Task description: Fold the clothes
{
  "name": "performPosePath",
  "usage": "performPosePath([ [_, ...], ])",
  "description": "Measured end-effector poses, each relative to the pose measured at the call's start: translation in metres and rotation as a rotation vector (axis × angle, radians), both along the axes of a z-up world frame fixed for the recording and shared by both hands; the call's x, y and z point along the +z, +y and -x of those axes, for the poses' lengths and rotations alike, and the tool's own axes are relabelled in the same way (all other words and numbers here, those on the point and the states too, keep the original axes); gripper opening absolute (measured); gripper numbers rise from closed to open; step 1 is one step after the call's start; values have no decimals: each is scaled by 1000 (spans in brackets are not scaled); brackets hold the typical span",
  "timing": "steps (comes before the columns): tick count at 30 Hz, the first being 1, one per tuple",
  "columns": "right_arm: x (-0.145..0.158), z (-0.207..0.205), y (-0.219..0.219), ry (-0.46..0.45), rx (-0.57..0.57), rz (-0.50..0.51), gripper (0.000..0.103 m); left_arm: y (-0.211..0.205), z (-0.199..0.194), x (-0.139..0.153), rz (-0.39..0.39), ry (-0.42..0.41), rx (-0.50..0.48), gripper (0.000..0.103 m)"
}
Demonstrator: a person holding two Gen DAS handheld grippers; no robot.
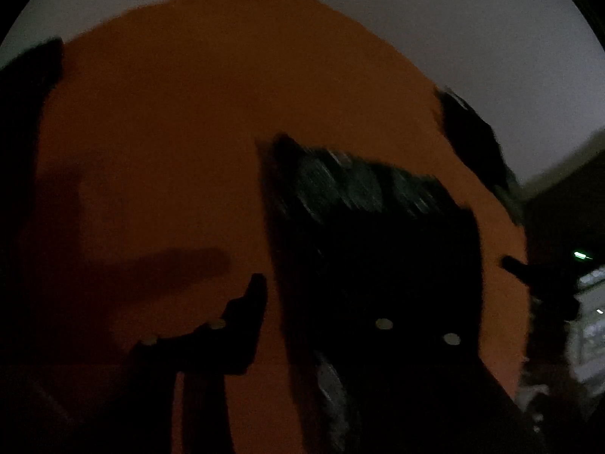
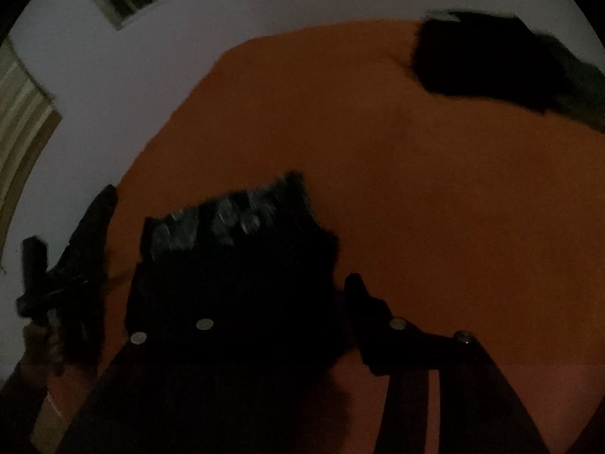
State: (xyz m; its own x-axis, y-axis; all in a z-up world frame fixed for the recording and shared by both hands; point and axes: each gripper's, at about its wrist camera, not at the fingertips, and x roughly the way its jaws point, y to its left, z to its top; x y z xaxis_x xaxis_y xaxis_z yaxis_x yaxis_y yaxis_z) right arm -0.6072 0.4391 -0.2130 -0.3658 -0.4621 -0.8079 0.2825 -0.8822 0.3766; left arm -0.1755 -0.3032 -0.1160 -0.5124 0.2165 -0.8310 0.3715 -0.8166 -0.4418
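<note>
Scene: a dim room; an orange flat cloth-covered surface (image 2: 378, 159) fills both wrist views, which are blurred.
Garment: a black folded garment with a grey patterned band (image 2: 234, 261) lies on the orange surface. In the left wrist view it is the same black garment (image 1: 374, 234), with the grey band on its far side.
Left gripper: the black left gripper (image 1: 325, 317) has its fingers wide apart. One finger is clear on the orange surface; the other is lost against the black garment, so I cannot tell whether it touches the fabric.
Right gripper: the black right gripper (image 2: 280, 321) also stands spread, with the garment's near part lying between its fingers. Contact cannot be judged.
Other cloth: a second dark bundle (image 2: 491, 60) lies well apart, near the far edge.
Direction: the garment's long axis seems to run away from the cameras, banded end farthest.
Advice: I judge a good fold needs both grippers to take matching corners and keep the edges aligned; the stage of folding is not settled here.
</note>
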Motion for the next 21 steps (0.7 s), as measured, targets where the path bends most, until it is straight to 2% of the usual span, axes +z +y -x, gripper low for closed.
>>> performPosePath([
  [2, -15, -14, 7, -36, -25, 11, 46, 23, -7, -6, -19, -13, -49, 42],
  [5, -37, -30, -2, -63, -37, 93, 46, 54, 1, -18, 4, -22, -109, 42],
  [6, -45, -35, -5, -72, -41, 121, 46, 64, 4, -25, 36, -33, -123, 42],
  [9, -61, -35, -15, -113, -27, 157, 46, 64, -2, -25, 70, -41, -104, 40],
  [10, -60, -34, -15, -118, -36, 145, 46, 62, -4, -24, 77, -41, -96, 40],
  [13, -38, -36, 0, -57, -107, 82, 48, 57, -12, -20, 96, -43, -70, 40],
  [16, -18, -38, 11, 1, -168, 21, 48, 52, -10, -4, 113, -2, -90, 40],
  [18, -18, -39, 5, 21, -163, -8, 48, 54, 0, -1, 119, 14, -109, 40],
  [21, -19, -40, -5, 50, -156, -50, 46, 61, 19, -13, 103, -8, -124, 40],
])
